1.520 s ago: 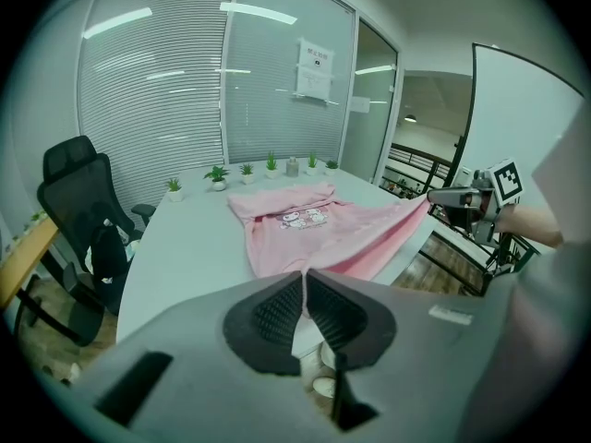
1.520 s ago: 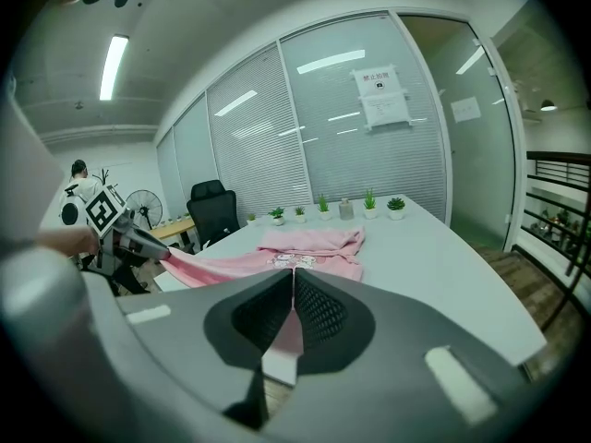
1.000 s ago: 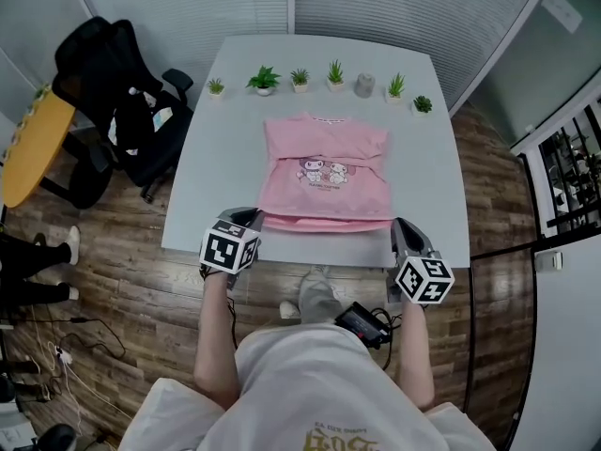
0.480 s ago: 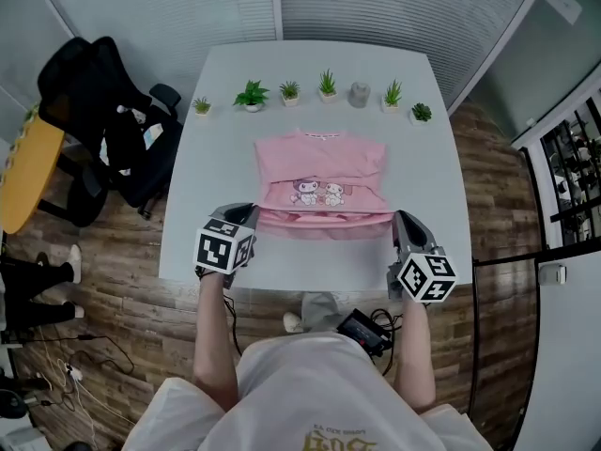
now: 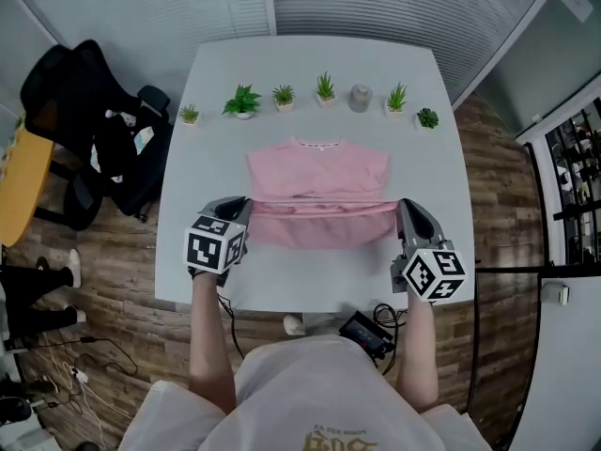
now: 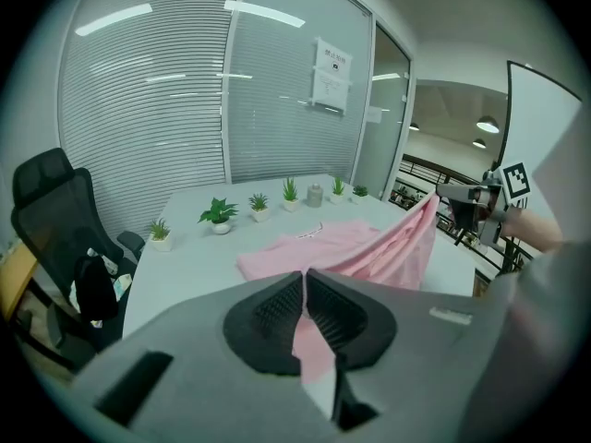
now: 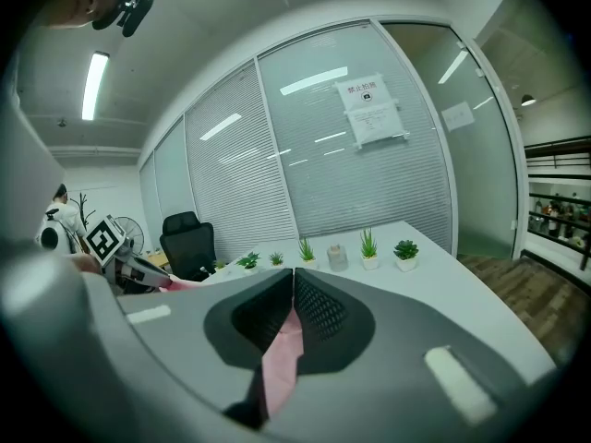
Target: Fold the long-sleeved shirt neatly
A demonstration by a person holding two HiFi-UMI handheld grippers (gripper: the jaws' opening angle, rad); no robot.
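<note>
A pink long-sleeved shirt (image 5: pixel 317 172) lies on the white table (image 5: pixel 310 92), its near hem lifted off the surface and stretched between my two grippers. My left gripper (image 5: pixel 246 203) is shut on the hem's left corner; pink cloth (image 6: pixel 319 353) shows pinched between its jaws. My right gripper (image 5: pixel 401 207) is shut on the right corner, with cloth (image 7: pixel 282 349) caught in its jaws. From the left gripper view the raised shirt (image 6: pixel 388 252) runs across to the right gripper (image 6: pixel 462 201). The lifted fold hides the printed front of the shirt.
Several small potted plants (image 5: pixel 242 101) and a grey cup (image 5: pixel 361 97) line the table's far edge. A black office chair (image 5: pixel 89 130) with a bag stands to the left. A black device (image 5: pixel 366 332) hangs at the person's waist. Glass walls with blinds lie beyond.
Both grippers have carried the shirt's near hem up and away from me, toward the collar. The print on the front is now covered.
</note>
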